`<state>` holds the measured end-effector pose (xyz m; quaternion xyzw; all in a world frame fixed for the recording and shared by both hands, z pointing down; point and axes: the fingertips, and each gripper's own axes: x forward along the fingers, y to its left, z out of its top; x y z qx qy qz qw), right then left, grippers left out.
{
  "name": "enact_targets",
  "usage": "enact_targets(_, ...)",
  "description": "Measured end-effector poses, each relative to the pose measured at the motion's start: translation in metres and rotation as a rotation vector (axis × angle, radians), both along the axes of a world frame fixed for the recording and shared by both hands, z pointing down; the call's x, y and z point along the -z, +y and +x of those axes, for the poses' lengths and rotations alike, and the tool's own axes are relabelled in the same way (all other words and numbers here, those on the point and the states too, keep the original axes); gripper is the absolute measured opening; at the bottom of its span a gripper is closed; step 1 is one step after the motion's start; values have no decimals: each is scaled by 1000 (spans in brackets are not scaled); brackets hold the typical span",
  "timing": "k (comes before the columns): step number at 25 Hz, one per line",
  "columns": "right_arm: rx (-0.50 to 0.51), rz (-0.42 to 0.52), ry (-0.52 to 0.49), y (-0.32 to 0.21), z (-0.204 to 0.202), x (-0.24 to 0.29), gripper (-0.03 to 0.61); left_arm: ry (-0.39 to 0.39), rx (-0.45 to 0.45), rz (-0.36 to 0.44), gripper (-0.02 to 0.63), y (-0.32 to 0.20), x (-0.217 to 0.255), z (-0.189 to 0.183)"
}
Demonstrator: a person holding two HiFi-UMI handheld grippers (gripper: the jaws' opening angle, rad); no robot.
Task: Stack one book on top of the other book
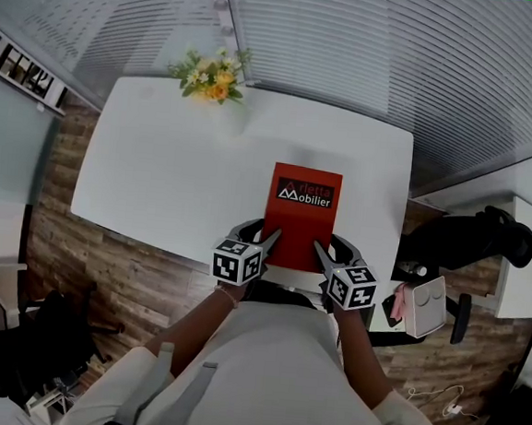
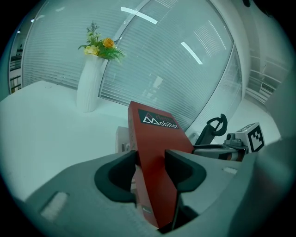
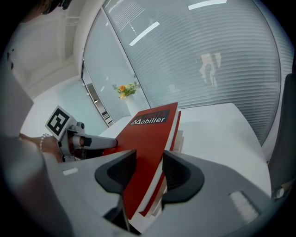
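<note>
The left gripper (image 1: pixel 260 235) and the right gripper (image 1: pixel 333 250) each pinch a near corner of the red book (image 1: pixel 303 215). Each gripper view shows the cover and pages wedged between the two dark pads, with one jaw above the book and one below. A wide, flat book would likely sag or twist from a single corner, so two grips probably keep it level and let its edges be lined up squarely. The book runs straight out ahead of both grippers, with its labelled end farthest from them. Each gripper sees the other across the near edge.

A pale book (image 2: pixel 122 139) shows just beyond the left gripper's jaws and under the red one. From the right gripper it appears as a pale block (image 3: pixel 179 135) peeking out past the far jaw. The red book therefore already sits over its partner. I cannot tell whether it rests fully on the pale book or hangs just above it. The jaw under the red book would have to come out before the book could lie flat.

The count is two grippers, both clamped on the same book, and two books, one red and one pale and mostly covered. There is one white table (image 1: pixel 159 170) beneath them. One vase of flowers (image 1: pixel 215 78) stands well ahead of the grippers and to the left, clear of the work.
</note>
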<state>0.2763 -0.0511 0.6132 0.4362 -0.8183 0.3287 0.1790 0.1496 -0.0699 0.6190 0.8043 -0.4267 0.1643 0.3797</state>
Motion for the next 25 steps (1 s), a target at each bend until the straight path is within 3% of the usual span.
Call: enact_targets(25,-3,-127,-6,-3,-6,-59,172,-41,-21,-100,202,-2,-56,-5)
